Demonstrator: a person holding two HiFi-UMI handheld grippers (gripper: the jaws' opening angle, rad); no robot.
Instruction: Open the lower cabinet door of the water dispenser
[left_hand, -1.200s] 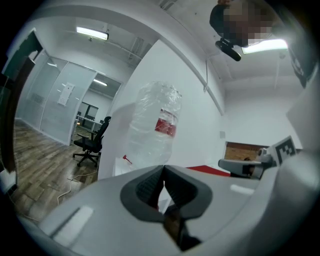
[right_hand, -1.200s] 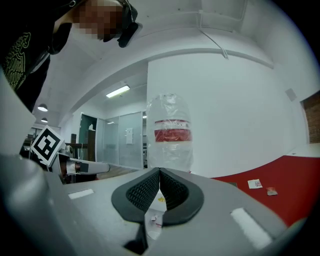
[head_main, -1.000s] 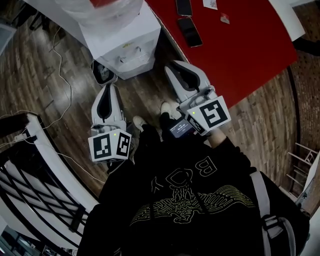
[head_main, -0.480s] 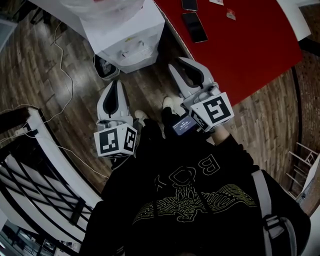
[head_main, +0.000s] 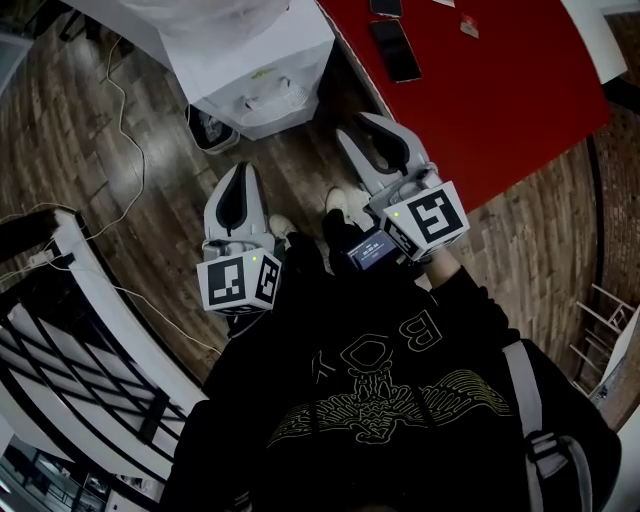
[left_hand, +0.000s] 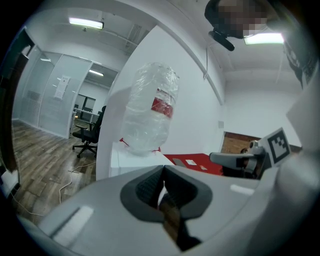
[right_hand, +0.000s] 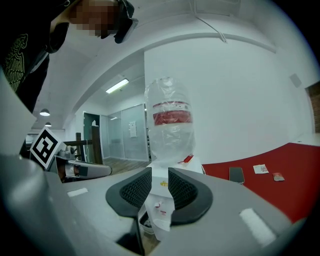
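Not started: white water dispenser with clear bottle (head_main: 285, 55) stands apart from you. Your left hand-held gripper (head_main: 240, 172) closed, empty; right hand-held gripper (head_main: 356, 128) jaws just opening, nothing between. Reach and pull remain.

The right gripper (right_hand: 160, 184) has just been opening its jaws. A clear gap now stands between the pads, nothing held in it (only the water dispenser (head_main: 268, 95) shows beyond). In the head view the left gripper (head_main: 240, 172) has drifted rightward, and the dispenser and phone (head_main: 398, 50) have slid toward the top edge.
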